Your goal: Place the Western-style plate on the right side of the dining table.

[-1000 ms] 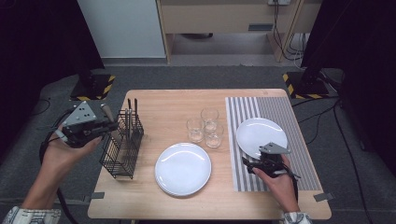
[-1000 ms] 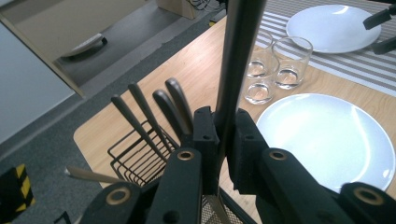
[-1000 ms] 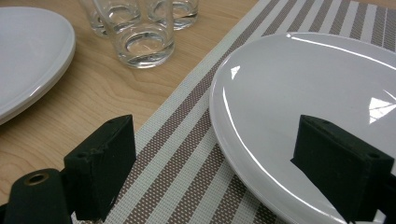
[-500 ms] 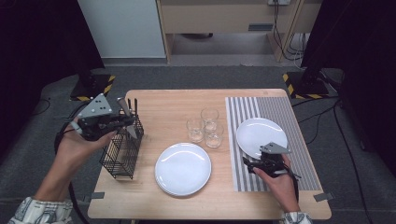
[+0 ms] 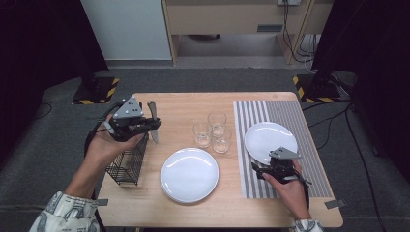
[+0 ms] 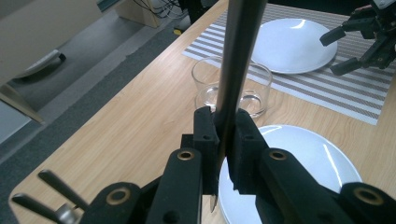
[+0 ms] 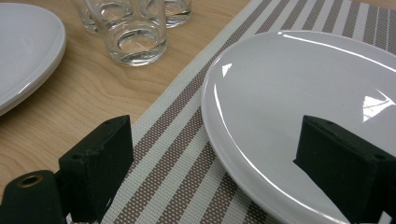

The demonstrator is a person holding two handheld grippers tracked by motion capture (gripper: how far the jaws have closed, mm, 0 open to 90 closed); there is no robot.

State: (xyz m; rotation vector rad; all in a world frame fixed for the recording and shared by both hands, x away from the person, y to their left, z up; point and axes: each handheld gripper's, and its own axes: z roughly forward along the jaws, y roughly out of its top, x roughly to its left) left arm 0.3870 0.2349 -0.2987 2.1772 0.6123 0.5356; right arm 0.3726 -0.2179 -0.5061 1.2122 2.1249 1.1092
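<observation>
My left gripper (image 5: 152, 126) is shut on a metal knife (image 5: 154, 134), which hangs upright above the table just right of the black wire basket (image 5: 126, 163). In the left gripper view the knife (image 6: 238, 56) rises between the closed pads (image 6: 205, 133), and its tip points down near the white plate (image 6: 299, 158). My right gripper (image 5: 258, 169) rests open on the striped mat (image 5: 290, 111), its jaws on either side of the rim of a second white plate (image 7: 303, 93) without touching it.
Three clear glasses (image 5: 212, 131) stand in the middle of the wooden table (image 5: 183, 104). A white plate (image 5: 189, 174) lies in front of them. Other utensil handles (image 6: 51, 189) stick up from the basket at the table's left edge.
My left hand has carried the knife to the right, from above the basket's far side towards the table's middle. The right gripper has stayed where it was.
</observation>
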